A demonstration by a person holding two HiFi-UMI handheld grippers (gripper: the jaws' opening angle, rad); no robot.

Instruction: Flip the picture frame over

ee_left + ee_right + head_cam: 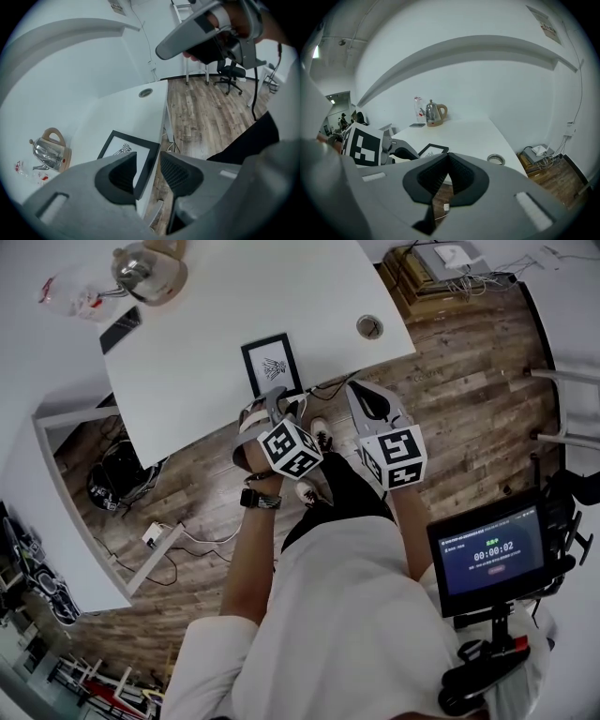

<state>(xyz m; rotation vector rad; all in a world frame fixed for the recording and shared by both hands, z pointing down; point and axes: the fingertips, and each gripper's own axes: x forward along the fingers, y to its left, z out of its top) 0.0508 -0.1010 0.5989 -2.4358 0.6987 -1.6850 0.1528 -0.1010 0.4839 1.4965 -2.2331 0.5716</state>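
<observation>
- The picture frame point(272, 365) lay flat and face up on the white table point(187, 362), its drawing showing. It sat close to the table's near edge, about midway along it, well apart from the kettle point(150, 268) at the far left corner and the cable hole point(369, 327) toward the right edge.
- Your left gripper point(272, 404) had its jaws partly spread and held nothing. In the left gripper view the frame's near corner point(125, 152) showed in the gap between them, but neither pad pressed on it.
- Your right gripper point(364, 399) had its jaws pressed together with nothing between them. It hung beside the left one, off the table's near edge.
- The frame looked thin, stiff and light, so it should have turned as one piece without sagging.
- It probably had a glazed front. I judged it fragile and better lowered onto its face than dropped.
- The black moulding looked smooth, and so did the table, so the frame could have slid away under a sideways push.
- The best hold seemed to be the moulding at the near corner or near side, by the table's edge, where a jaw could get underneath. I would have pinched the border rather than the glass.
</observation>
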